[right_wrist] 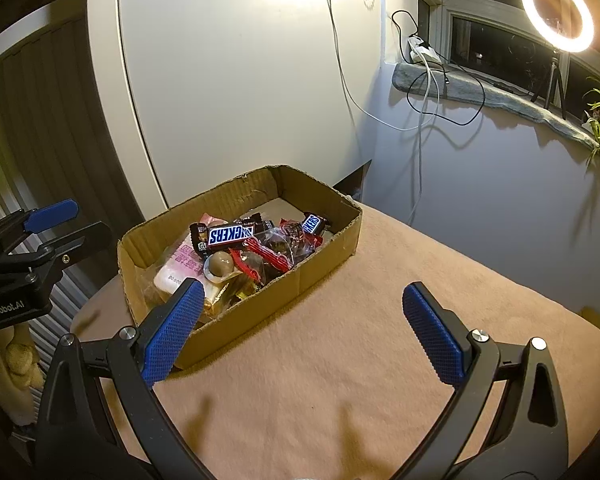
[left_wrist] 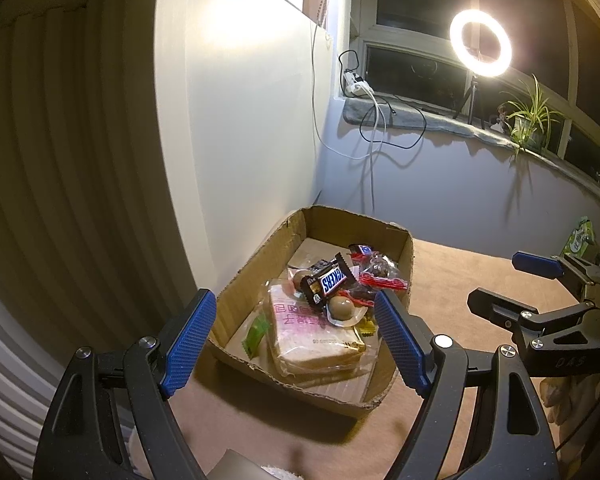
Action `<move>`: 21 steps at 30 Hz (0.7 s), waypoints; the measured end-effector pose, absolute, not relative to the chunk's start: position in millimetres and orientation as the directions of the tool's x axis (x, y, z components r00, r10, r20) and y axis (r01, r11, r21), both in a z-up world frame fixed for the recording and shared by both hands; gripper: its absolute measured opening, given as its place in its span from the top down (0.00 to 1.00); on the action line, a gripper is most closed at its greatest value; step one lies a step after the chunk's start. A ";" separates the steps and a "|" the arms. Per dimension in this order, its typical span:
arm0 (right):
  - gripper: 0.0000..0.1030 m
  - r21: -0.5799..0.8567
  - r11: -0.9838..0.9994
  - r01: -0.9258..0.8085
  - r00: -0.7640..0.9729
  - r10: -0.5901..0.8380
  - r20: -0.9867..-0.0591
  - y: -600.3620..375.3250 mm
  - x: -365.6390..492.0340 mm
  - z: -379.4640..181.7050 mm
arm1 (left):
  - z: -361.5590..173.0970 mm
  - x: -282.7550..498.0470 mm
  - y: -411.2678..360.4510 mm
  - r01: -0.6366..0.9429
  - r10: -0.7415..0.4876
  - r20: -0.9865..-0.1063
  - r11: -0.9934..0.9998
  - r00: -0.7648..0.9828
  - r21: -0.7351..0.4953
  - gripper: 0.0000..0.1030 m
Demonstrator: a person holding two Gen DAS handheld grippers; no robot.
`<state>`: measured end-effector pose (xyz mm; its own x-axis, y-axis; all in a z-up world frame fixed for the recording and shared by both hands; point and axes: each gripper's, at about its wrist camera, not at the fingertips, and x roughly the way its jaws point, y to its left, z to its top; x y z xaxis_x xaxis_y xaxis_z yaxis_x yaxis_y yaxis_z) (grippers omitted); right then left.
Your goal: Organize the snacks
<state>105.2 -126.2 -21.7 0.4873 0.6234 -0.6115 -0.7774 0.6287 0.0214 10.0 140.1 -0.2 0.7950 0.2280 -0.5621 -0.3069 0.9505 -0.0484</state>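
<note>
The box (right_wrist: 260, 300) is brown cardboard, dull and rough, with torn, bumpy edges, and it sits on a soft, fuzzy tan cloth (right_wrist: 360, 360) that does not shine. The candy bar (right_wrist: 230, 234) has a shiny plastic wrapper, the bread (left_wrist: 320, 344) is in clear, crinkly plastic, and the red candy bags (right_wrist: 272, 254) look glossy too. The left gripper (left_wrist: 296, 344) and right gripper (right_wrist: 304, 332) have black plastic arms that look smooth and dull, blue bumpy pads (right_wrist: 172, 332), and small shiny metal screws (right_wrist: 476, 335).

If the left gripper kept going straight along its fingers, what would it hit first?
Probably the wrapped sandwich at the near end of the cardboard box; the open left gripper frames it, though depth is uncertain.
</note>
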 end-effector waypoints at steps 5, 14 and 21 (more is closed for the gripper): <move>0.02 0.017 0.632 -0.775 0.492 0.620 -0.611 -130.2 102.9 -23.1 | 0.0 10.5 139.2 -0.306 0.228 -0.562 0.951 0.795 -0.047 0.21; 0.02 0.009 0.636 -0.771 0.498 0.612 -0.614 -129.2 102.1 -24.3 | 0.0 9.8 138.2 -0.305 0.229 -0.560 0.951 0.796 -0.044 0.21; 0.02 0.008 0.639 -0.770 0.500 0.610 -0.615 -131.0 102.2 -24.6 | 0.6 9.4 137.1 -0.302 0.226 -0.559 0.952 0.798 -0.047 0.21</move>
